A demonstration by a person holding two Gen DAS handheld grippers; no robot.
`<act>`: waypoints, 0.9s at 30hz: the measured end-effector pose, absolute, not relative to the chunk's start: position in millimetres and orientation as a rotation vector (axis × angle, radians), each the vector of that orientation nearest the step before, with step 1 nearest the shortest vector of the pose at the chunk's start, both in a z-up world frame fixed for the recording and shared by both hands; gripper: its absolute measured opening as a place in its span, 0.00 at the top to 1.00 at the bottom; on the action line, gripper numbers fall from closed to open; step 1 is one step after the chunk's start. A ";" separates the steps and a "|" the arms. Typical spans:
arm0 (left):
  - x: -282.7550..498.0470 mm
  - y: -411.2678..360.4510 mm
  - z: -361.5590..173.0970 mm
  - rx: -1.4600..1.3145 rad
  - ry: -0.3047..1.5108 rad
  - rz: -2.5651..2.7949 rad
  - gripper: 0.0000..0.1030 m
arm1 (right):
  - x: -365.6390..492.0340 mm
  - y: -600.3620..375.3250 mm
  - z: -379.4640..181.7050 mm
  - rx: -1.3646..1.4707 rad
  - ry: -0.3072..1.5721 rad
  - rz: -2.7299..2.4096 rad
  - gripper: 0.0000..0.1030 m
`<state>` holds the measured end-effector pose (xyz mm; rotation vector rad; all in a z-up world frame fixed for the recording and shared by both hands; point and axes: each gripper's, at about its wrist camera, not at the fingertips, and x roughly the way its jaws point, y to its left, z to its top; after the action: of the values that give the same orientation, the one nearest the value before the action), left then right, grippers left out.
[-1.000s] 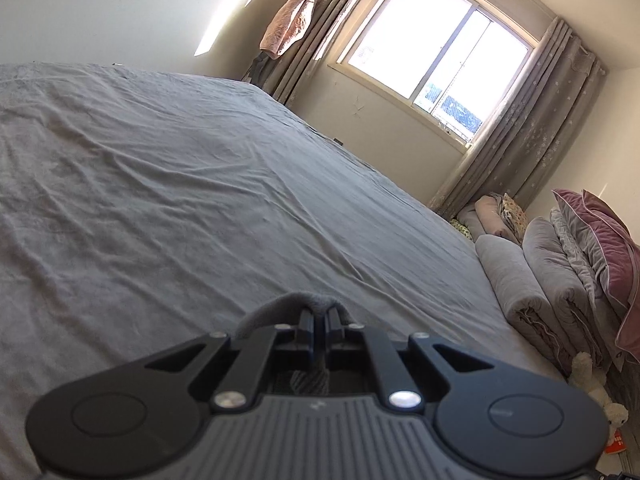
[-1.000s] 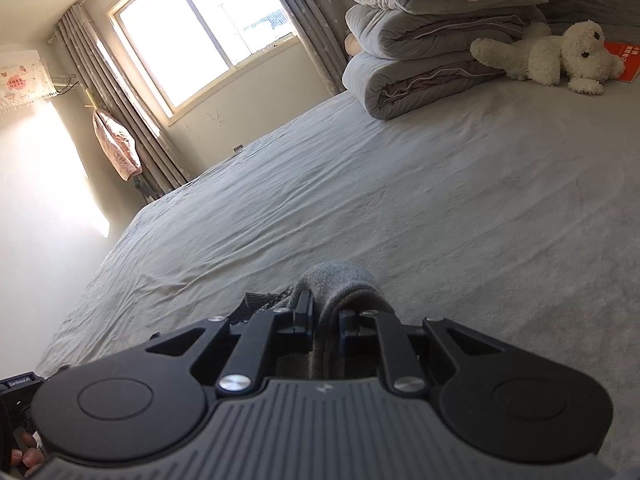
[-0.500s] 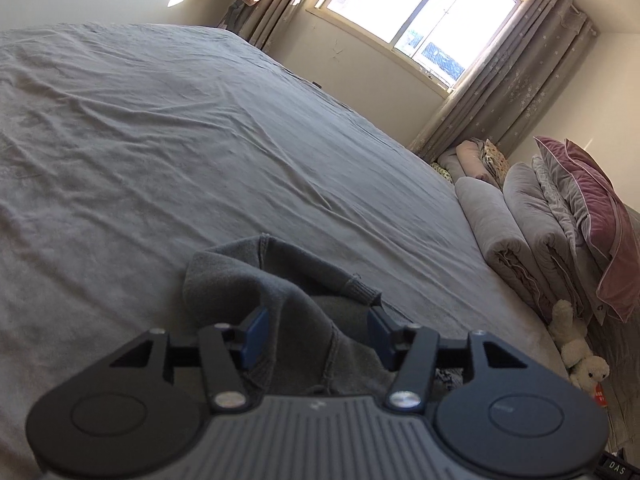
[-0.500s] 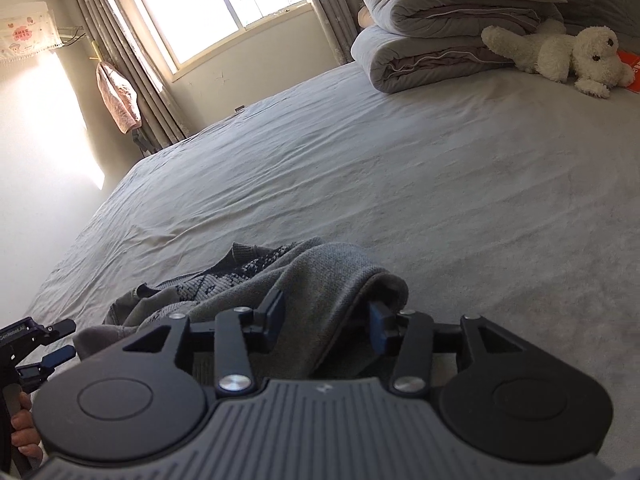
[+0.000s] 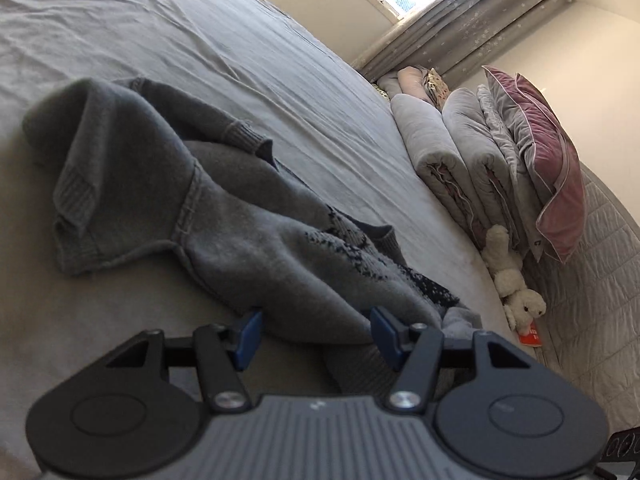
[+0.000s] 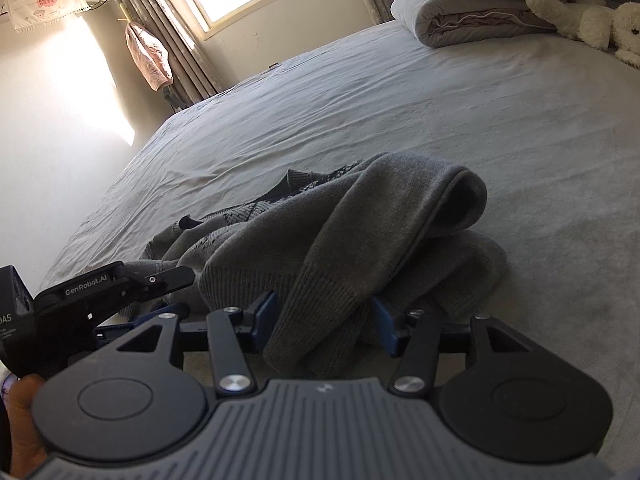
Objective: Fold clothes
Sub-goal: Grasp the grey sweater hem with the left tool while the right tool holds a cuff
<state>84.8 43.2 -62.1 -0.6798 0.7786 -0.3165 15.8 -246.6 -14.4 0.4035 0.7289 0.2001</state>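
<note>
While the gray sweater [image 5: 224,216] lies crumpled on the bed [image 5: 280,80], both grippers, left [image 5: 316,334] released and right [image 6: 324,322] opening, straddle its near edge.

My two wrist cameras sit low, close behind the sweater [image 5: 224,240] [image 6: 360,240], angled downward; both share it and the bed [image 5: 200,40] [image 6: 440,100].

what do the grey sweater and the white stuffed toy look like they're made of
Grey sweater: soft knitted yarn, likely wool or acrylic, matte; ribbed cuff and hem and a dark knitted-in pattern show. White stuffed toy: plush synthetic fur over soft filling, judging by its fuzzy, nubbly cream surface; fibre type cannot be told.
</note>
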 end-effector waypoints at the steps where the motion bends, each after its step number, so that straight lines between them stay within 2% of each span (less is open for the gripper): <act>1: 85.6 40.4 -64.8 -0.686 0.774 -0.322 0.42 | 17.4 -246.0 -16.6 0.407 0.729 0.200 0.46; 8: 89.9 31.1 -73.8 -0.724 0.727 -0.323 0.45 | 25.5 -248.0 -27.4 0.437 0.709 0.194 0.46; 10: 90.5 27.8 -76.2 -0.732 0.717 -0.315 0.51 | 27.3 -248.6 -29.5 0.444 0.702 0.190 0.46; 14: 91.5 21.3 -80.4 -0.729 0.709 -0.314 0.77 | 30.1 -246.3 -32.3 0.440 0.686 0.178 0.46; 16: 89.2 18.2 -78.2 -0.691 0.694 -0.299 0.90 | 30.7 -244.8 -32.8 0.425 0.682 0.175 0.52; 18: 85.6 14.3 -71.6 -0.634 0.664 -0.279 0.94 | 29.7 -244.7 -31.0 0.409 0.673 0.173 0.69; 20: 82.0 11.5 -64.2 -0.592 0.637 -0.265 0.94 | 27.3 -246.6 -27.4 0.396 0.654 0.169 0.79; 21: 80.4 10.5 -60.7 -0.577 0.623 -0.260 0.94 | 25.7 -248.8 -24.9 0.394 0.644 0.165 0.82; 27: 66.9 23.6 -30.8 -0.534 0.532 -0.243 0.95 | 18.9 -268.8 -2.5 0.430 0.577 0.154 0.84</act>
<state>66.9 23.6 -30.8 -0.5342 0.5315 -0.2434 18.9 -268.8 -2.5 0.4297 0.5766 0.1540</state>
